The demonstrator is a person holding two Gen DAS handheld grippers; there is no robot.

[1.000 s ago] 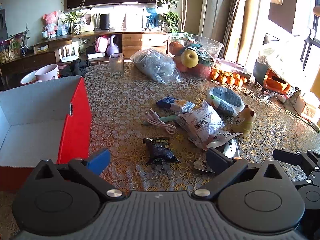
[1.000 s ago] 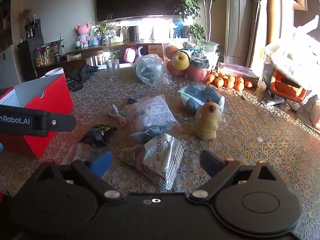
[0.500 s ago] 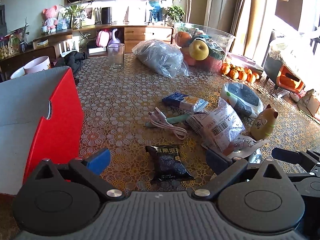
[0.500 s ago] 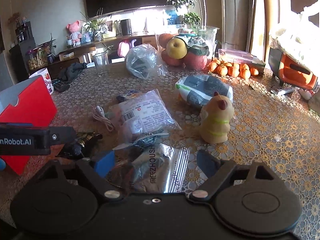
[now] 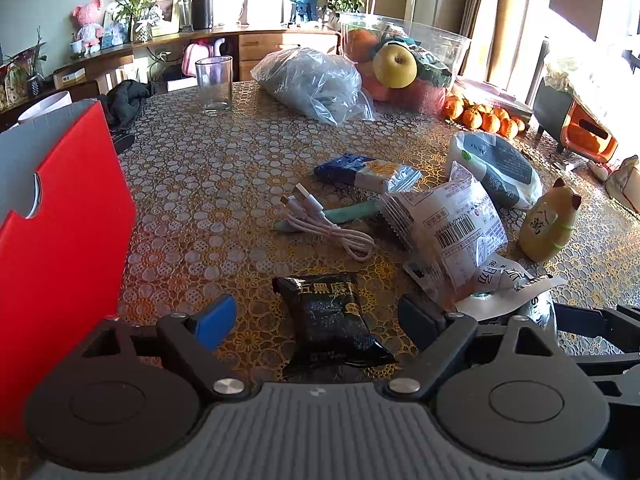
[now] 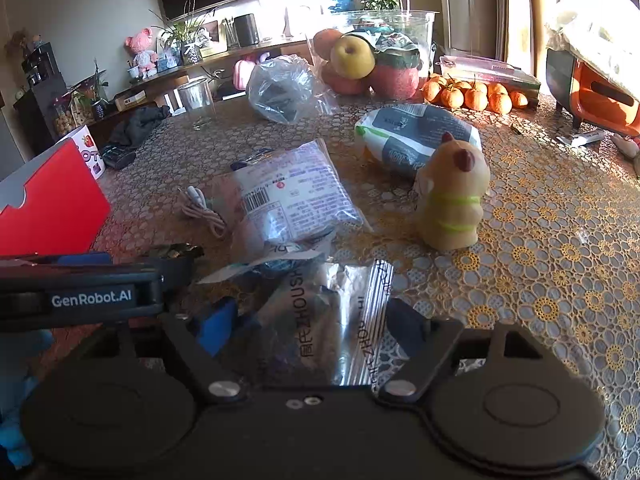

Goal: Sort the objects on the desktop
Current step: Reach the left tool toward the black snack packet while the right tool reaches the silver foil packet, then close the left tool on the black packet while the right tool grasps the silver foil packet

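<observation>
My left gripper (image 5: 320,320) is open, its fingers on either side of a black snack packet (image 5: 330,314) lying on the patterned table. My right gripper (image 6: 308,326) is open, its fingers on either side of a silver foil packet (image 6: 328,320). Beyond lie a clear barcode snack bag (image 5: 452,220) (image 6: 288,196), a pink USB cable (image 5: 328,226), a blue-and-white packet (image 5: 364,172), a white wipes pack (image 5: 496,168) (image 6: 416,136) and a yellow hamster figure (image 5: 550,220) (image 6: 454,204). A red box (image 5: 64,240) stands at the left.
A drinking glass (image 5: 214,84), a crumpled plastic bag (image 5: 316,84), a clear fruit tub (image 5: 400,64) and tangerines (image 5: 484,118) stand at the far side of the table. The left gripper's body (image 6: 80,296) reaches into the right wrist view.
Both grippers have moved forward and down. The black packet now lies between the left fingers and the silver packet between the right fingers. Both stay open.
</observation>
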